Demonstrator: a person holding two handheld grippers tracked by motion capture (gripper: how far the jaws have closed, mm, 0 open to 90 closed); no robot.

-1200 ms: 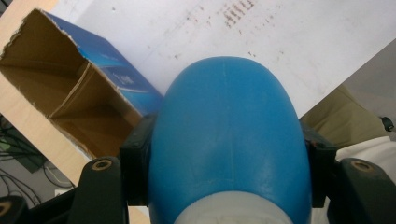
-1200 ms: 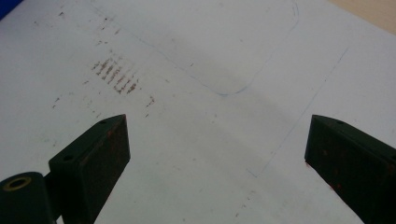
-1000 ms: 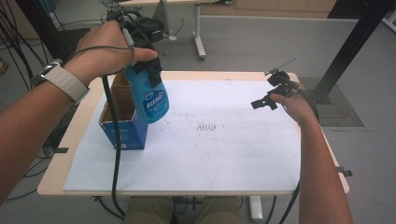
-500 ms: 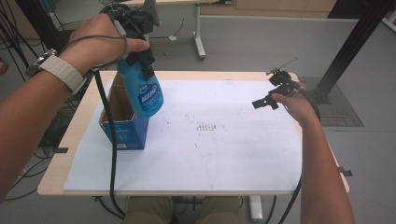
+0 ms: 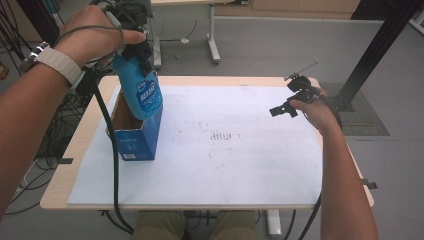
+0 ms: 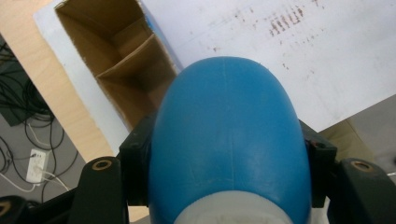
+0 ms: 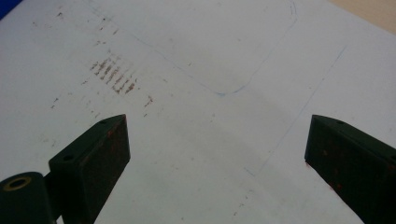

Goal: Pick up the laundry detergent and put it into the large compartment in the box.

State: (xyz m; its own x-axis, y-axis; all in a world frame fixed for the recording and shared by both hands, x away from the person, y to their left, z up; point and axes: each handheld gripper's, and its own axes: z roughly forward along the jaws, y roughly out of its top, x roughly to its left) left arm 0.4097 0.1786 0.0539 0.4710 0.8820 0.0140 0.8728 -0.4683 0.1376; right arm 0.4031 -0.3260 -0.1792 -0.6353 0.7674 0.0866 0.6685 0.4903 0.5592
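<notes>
In the high view, a person sits at a wooden table (image 5: 90,192) covered by a white sheet (image 5: 240,165) marked with small brown smudges near its middle. The left gripper (image 5: 136,40), at about ten o'clock of the picture, pinches a blue plastic bottle (image 5: 141,92) near its top and holds it upright, its base hanging just inside the mouth of an open blue cardboard box (image 5: 135,137) that stands on the sheet at nine o'clock. The right gripper (image 5: 290,102), at about two o'clock, hovers above the sheet's far right corner, well apart from the box. In the left gripper view, the bottle's rounded blue body (image 6: 229,140) is seen from above, clamped on both sides by the black jaws; beyond it, at eleven o'clock, the box (image 6: 116,70) shows its brown inside split by a cardboard divider into two compartments. Which compartment the bottle hangs over cannot be told. In the right gripper view, the two black jaws stand spread wide with nothing between them, above the bare sheet (image 7: 210,140), which carries a faint blue pencil outline and brown smudges at ten o'clock. The step in hand appears to be moving the bottle at the box opening. The next move likely calls for keeping the bottle upright and clear of the divider and box walls.
</notes>
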